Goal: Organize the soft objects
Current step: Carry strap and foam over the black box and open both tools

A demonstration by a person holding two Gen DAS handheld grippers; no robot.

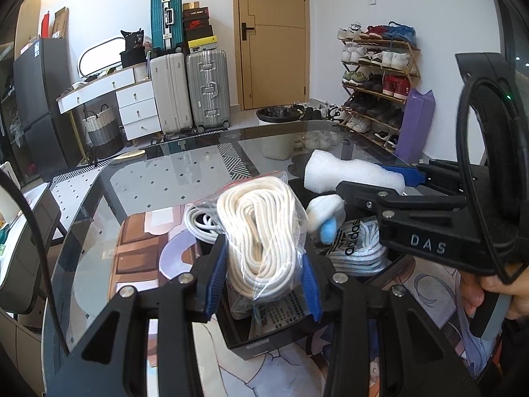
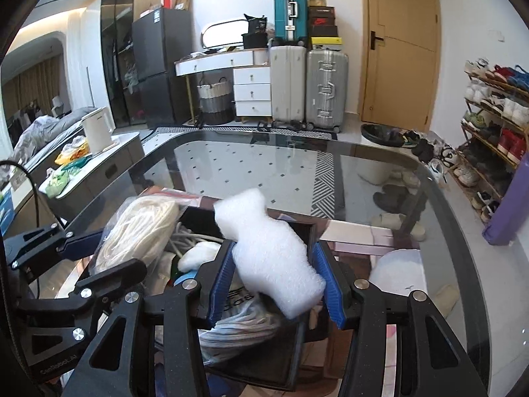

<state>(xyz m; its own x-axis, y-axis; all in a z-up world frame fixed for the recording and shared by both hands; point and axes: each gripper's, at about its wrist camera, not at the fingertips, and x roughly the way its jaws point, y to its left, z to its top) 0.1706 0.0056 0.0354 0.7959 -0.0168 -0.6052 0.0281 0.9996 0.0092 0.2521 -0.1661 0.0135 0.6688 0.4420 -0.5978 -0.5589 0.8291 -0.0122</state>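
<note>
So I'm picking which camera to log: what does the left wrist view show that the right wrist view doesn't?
Only the left wrist view shows the left gripper squeezing the bagged rope head-on, an adidas bag in the box, and the person's hand. Only the right wrist view shows the right gripper holding the white foam piece head-on, plus a kettle on a side counter. Both show the rope, the foam, the black box and the glass table.

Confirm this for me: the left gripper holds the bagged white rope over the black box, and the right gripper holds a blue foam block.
Not quite. The foam block in the right gripper is white, as the right wrist view shows; only the fingers are blue. The left gripper does hold the bagged white rope over the black box.
</note>
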